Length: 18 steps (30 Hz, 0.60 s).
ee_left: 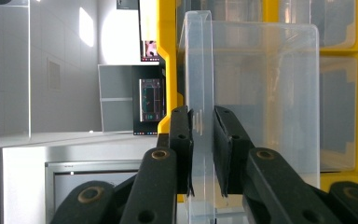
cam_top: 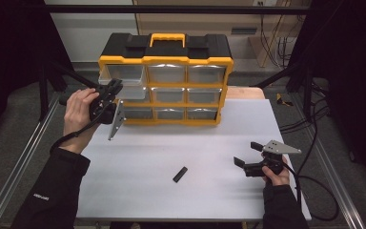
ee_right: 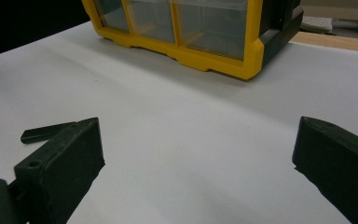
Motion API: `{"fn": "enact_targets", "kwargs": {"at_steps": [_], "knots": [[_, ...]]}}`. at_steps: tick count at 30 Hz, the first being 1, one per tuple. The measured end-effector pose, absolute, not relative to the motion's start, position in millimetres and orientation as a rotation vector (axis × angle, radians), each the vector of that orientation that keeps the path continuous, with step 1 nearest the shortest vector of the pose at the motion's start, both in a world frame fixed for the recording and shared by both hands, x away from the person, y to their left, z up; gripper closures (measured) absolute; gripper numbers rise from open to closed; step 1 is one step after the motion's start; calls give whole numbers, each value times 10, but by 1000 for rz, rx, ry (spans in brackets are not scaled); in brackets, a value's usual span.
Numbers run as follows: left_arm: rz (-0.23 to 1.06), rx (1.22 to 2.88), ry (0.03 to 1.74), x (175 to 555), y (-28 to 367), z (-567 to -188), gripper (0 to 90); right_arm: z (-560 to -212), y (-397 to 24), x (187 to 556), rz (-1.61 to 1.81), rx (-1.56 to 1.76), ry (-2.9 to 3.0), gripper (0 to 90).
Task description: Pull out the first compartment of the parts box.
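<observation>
Black jaws of the left gripper (ee_left: 203, 154) are clamped on the front lip of a clear plastic drawer (ee_left: 261, 93), pulled partway out of the yellow-and-black organiser cabinet (cam_top: 166, 81), top-left slot. Right gripper (cam_top: 248, 155) hovers with jaws wide apart near a small black bar (cam_top: 180, 174) on the white table (cam_top: 195, 143).

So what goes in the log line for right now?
left claw: shut on clear plastic drawer | right claw: open, above white table
</observation>
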<state>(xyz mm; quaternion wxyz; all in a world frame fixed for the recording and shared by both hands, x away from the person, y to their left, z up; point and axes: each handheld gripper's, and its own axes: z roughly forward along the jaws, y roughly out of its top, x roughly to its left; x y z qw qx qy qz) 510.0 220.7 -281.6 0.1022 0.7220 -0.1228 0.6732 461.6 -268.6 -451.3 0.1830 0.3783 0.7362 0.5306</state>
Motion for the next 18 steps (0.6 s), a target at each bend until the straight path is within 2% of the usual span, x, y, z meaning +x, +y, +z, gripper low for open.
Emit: {"fn": "enact_targets", "kwargs": {"at_steps": [18], "knots": [[1987, 2117, -374, 4981, 2234, -2833, 781, -4512, -2686, 4613, 1494, 1069, 2078, 22]]}}
